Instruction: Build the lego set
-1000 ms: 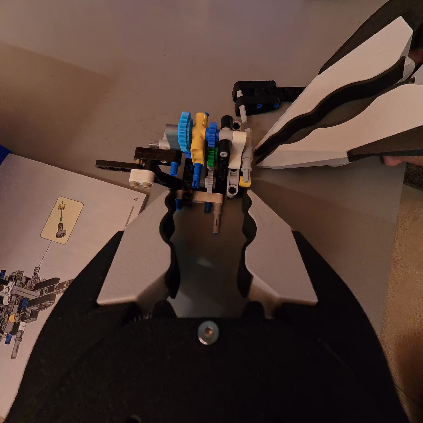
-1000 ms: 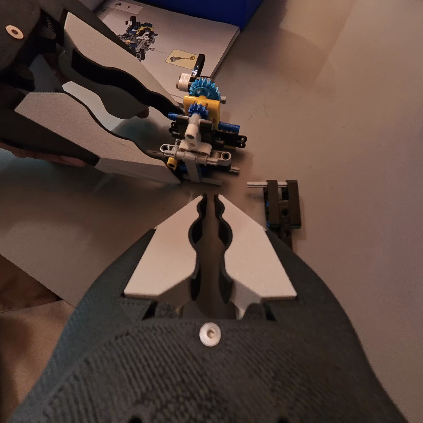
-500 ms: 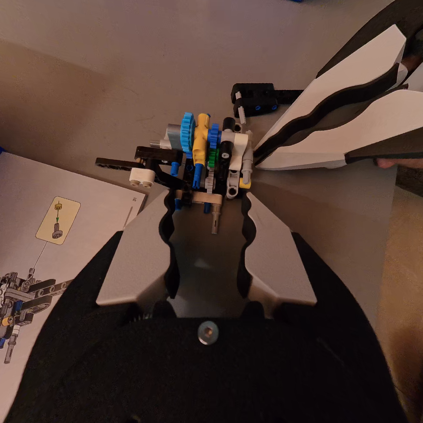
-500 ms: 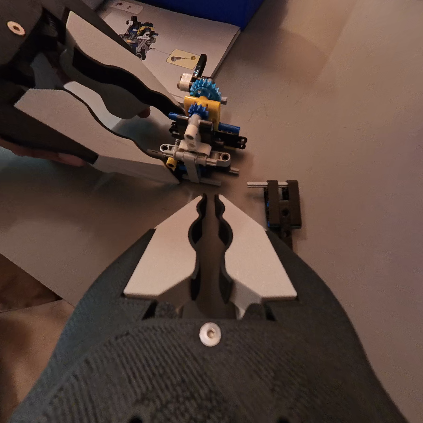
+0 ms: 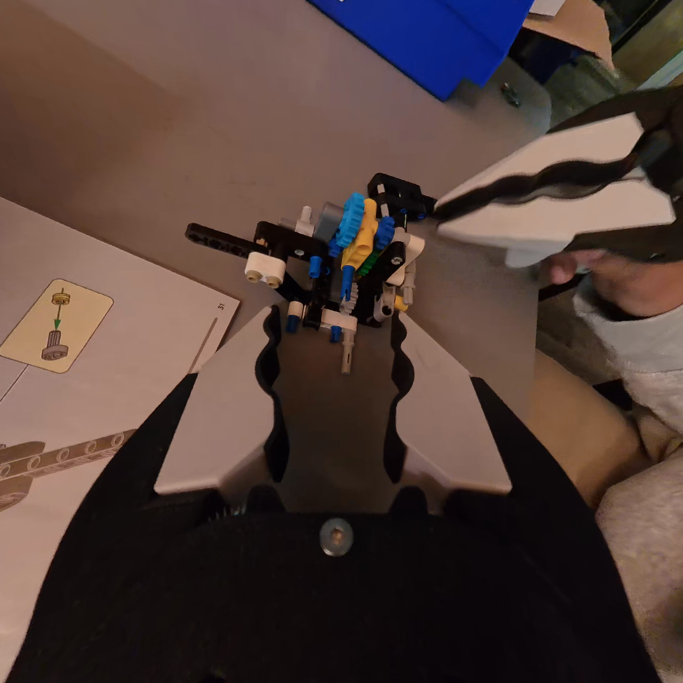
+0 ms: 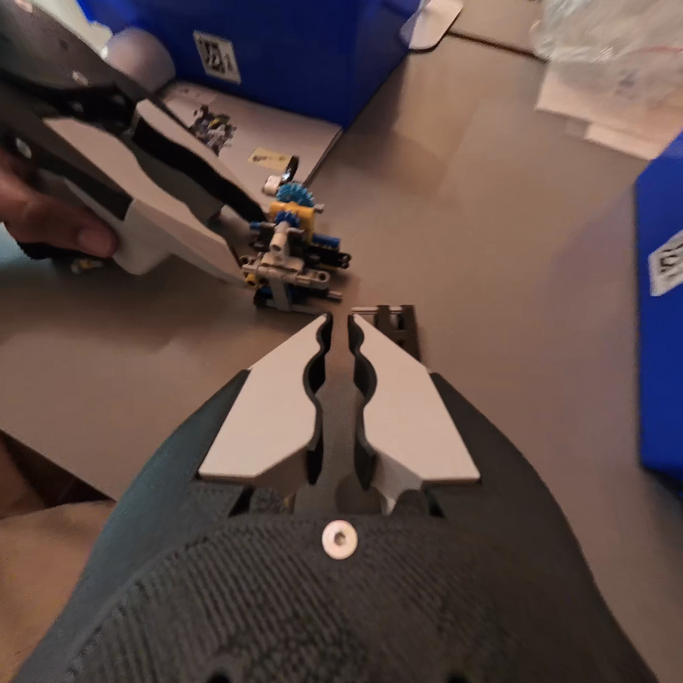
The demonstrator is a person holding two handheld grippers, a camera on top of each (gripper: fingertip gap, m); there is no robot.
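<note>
Background stuff on the grey table (image 5: 148,111): there's a big blue bin (image 6: 295,55) at the far side with a white label stuck on its front, and a second blue bin (image 6: 661,314) with its own white label off at the right edge of the right wrist view. Past that there's some crinkly clear plastic (image 6: 610,37) and a few white paper sheets (image 6: 591,107), all pretty blurry, plus a bit of brown cardboard (image 5: 565,22) behind the first bin in the left wrist view.

Blue, yellow, black, white lego model (image 5: 351,258); grey table (image 5: 148,129); blue bin (image 5: 425,37)
</note>
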